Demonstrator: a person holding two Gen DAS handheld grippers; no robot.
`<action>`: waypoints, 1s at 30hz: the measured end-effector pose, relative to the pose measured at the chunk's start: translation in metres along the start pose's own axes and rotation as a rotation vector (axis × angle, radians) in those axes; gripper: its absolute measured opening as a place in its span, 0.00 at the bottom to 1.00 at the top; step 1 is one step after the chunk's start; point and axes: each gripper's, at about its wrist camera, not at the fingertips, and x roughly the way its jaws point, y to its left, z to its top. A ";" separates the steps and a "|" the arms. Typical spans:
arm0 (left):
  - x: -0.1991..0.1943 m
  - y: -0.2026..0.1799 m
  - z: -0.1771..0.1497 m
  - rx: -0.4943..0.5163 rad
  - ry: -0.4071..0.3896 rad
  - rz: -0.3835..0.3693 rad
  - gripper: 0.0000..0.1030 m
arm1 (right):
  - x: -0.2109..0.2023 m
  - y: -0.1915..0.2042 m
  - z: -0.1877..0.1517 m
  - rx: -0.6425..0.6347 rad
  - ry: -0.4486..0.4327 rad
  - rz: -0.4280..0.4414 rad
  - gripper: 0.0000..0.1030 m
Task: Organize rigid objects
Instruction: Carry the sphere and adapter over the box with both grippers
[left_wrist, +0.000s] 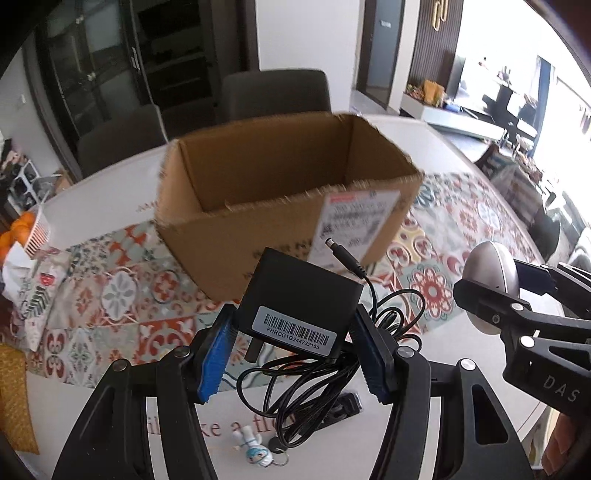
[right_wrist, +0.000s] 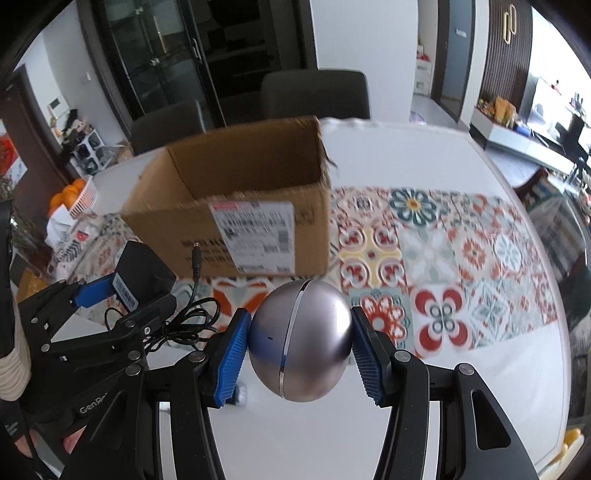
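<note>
White surface (right_wrist: 424, 406) with a patterned tile runner (right_wrist: 443, 258) is carrying an open cardboard box (left_wrist: 280, 177); dark chairs are standing behind it. Your left tool (left_wrist: 295, 350) is pinching a black power adapter (left_wrist: 299, 299) between its blue pads, cable (left_wrist: 325, 373) dangling in loops below, above the surface just in front of the box. Your right tool (right_wrist: 301, 350) is clamping a silver egg-shaped gadget (right_wrist: 301, 339) at its sides, beside the box's near right corner. A small figurine keychain (left_wrist: 255, 448) is lying on the surface under the adapter.
</note>
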 end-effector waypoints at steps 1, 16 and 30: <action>-0.004 0.002 0.002 -0.006 -0.011 0.003 0.59 | -0.003 0.002 0.004 -0.005 -0.014 0.006 0.53; -0.035 0.036 0.048 -0.047 -0.120 0.083 0.59 | -0.022 0.033 0.063 -0.073 -0.152 0.050 0.53; -0.007 0.053 0.106 -0.038 -0.054 0.073 0.59 | -0.001 0.038 0.117 -0.086 -0.159 0.042 0.53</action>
